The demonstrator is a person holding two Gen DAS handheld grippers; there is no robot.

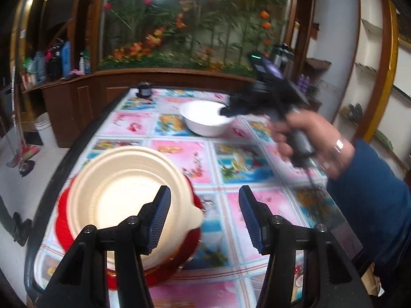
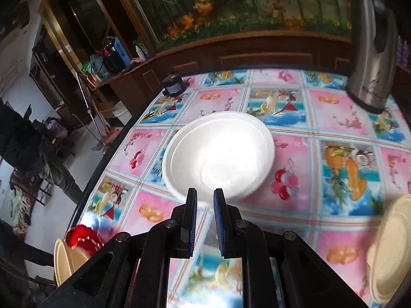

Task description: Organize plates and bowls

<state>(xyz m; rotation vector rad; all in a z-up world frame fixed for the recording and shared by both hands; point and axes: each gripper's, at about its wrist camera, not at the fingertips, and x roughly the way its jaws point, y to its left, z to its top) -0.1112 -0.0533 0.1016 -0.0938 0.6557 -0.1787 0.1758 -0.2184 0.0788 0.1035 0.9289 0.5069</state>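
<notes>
a cream plate (image 1: 123, 187) sits rim-up inside a red scalloped plate (image 1: 64, 220) near the left edge of a table (image 1: 185, 154) covered with a pink-and-blue fruit-print cloth, the pair nested with their open faces toward the ceiling; being round, neither shows a long axis. the left gripper (image 1: 204, 220) hangs just above the table beside this stack, its blue ribbed pads standing moderately apart with nothing between them, the left pad overlapping the cream plate's right rim in the left wrist view. farther across the table a white bowl (image 2: 218, 154) stands upright, mouth up, its round rim appearing oval only through the camera's slant. the right gripper (image 2: 205, 200), held in a person's hand (image 1: 308, 143) with a ring and a blue sleeve (image 1: 372, 192), points down toward the bowl's near rim; its jaws stand nearly together with only a thin slit between them and hold nothing, and whether the tips touch the rim cannot be told. in the right wrist view the edge of another cream plate (image 2: 388, 251) shows at the right border. a steel kettle (image 2: 370, 51) stands at the table's far right corner and a small dark jar (image 2: 174, 84) at its far left corner. a mural of orange flowers (image 1: 195, 20) fills the wall behind a wooden counter.
</notes>
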